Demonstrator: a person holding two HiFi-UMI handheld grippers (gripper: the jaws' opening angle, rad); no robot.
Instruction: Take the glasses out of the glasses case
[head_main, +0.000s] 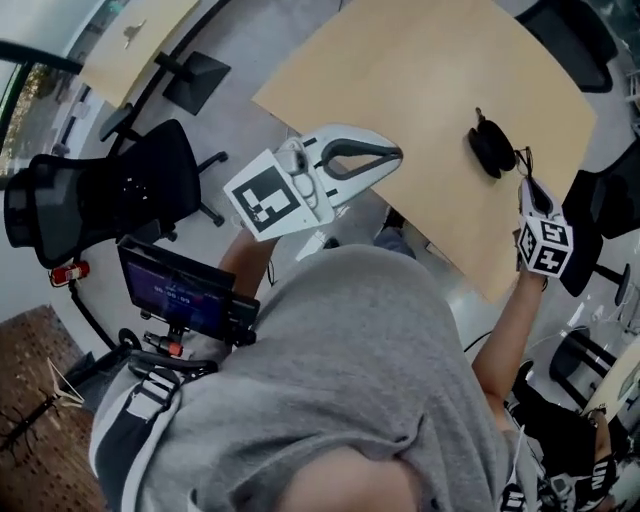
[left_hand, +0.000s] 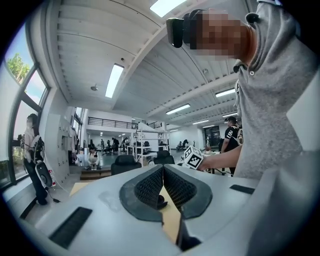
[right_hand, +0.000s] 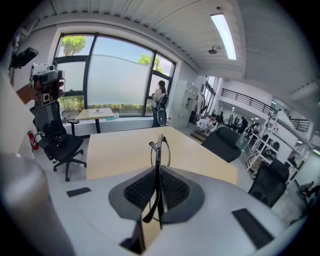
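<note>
The right hand-held gripper (right_hand: 159, 172) is clamped on the glasses (right_hand: 160, 147), which stand edge-on above the worktop (right_hand: 115, 145), out of the case (head_main: 490, 148). So thin a pinch could let them swivel or drop. The left hand-held gripper (left_hand: 162, 170) is closed on nothing.

Glasses case (head_main: 490, 150) lies on table (head_main: 400, 80), beside right gripper (head_main: 529, 190).

The table (head_main: 400, 90) looks like smooth pale wood. The left gripper (left_hand: 163, 168) is smooth white plastic with bumpy black pads (left_hand: 149, 188). The glasses (right_hand: 158, 150) look shiny.
</note>
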